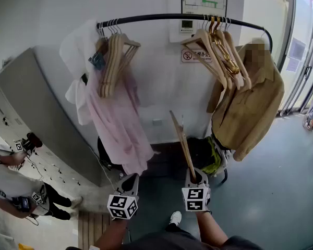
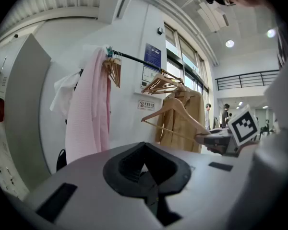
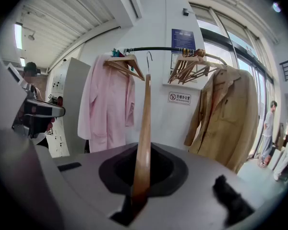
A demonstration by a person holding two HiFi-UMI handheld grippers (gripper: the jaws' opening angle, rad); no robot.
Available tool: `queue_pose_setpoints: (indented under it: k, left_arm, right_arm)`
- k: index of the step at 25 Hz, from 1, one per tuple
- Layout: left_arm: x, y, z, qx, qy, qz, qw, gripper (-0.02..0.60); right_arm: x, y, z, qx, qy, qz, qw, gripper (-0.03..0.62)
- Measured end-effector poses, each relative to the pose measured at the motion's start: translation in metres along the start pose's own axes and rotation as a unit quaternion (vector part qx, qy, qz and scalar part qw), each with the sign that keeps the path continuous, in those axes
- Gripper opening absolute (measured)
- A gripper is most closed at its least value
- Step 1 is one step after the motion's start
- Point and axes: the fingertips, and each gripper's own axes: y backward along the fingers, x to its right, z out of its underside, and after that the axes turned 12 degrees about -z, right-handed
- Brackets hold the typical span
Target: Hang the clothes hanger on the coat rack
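A wooden clothes hanger (image 1: pixel 183 145) stands upright and edge-on, its lower end clamped in my right gripper (image 1: pixel 193 178), which is shut on it. In the right gripper view the hanger (image 3: pixel 144 128) rises from the jaws, and its metal hook (image 3: pixel 149 59) shows just below the black rail (image 3: pixel 158 49) of the coat rack. The rail (image 1: pixel 167 17) runs across the top of the head view, well above the hanger. My left gripper (image 1: pixel 129 184) hangs beside the right one, shut, with nothing in it. In the left gripper view the hanger (image 2: pixel 175 110) shows side-on at the right.
A pink garment (image 1: pixel 117 119) and a bunch of wooden hangers (image 1: pixel 115 56) hang at the rail's left end. More hangers (image 1: pixel 219 51) and a tan coat (image 1: pixel 250 103) hang at its right end. A grey cabinet (image 1: pixel 31 103) stands left, a person (image 1: pixel 10 181) beside it. Dark bags (image 1: pixel 203 152) lie under the rack.
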Motion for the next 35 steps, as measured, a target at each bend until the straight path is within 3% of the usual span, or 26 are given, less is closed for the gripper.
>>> queue_pose_setpoints:
  k: [11,20,29,35]
  left_arm:
    - [-0.003,-0.080,-0.031,0.011,0.005,-0.027,0.9996,-0.002]
    - [-0.004,-0.110,-0.048,0.024,0.011,0.001,0.9997,-0.002]
    - [-0.014,-0.127,-0.070,0.044,0.004,0.031,0.9985,-0.002]
    - [-0.022,-0.128,-0.055,0.028,0.009,0.043,0.9986,-0.002]
  right_arm:
    - [0.040,-0.048,-0.033,0.006,0.001,-0.025,1.000,0.018]
    - [0.059,-0.081,-0.069,-0.009,-0.006,-0.030,1.000,0.018]
    - [0.079,-0.117,-0.197,0.021,0.050,-0.024,0.998,0.018]
    - [0.100,-0.128,-0.282,0.058,0.033,-0.021,0.998,0.018]
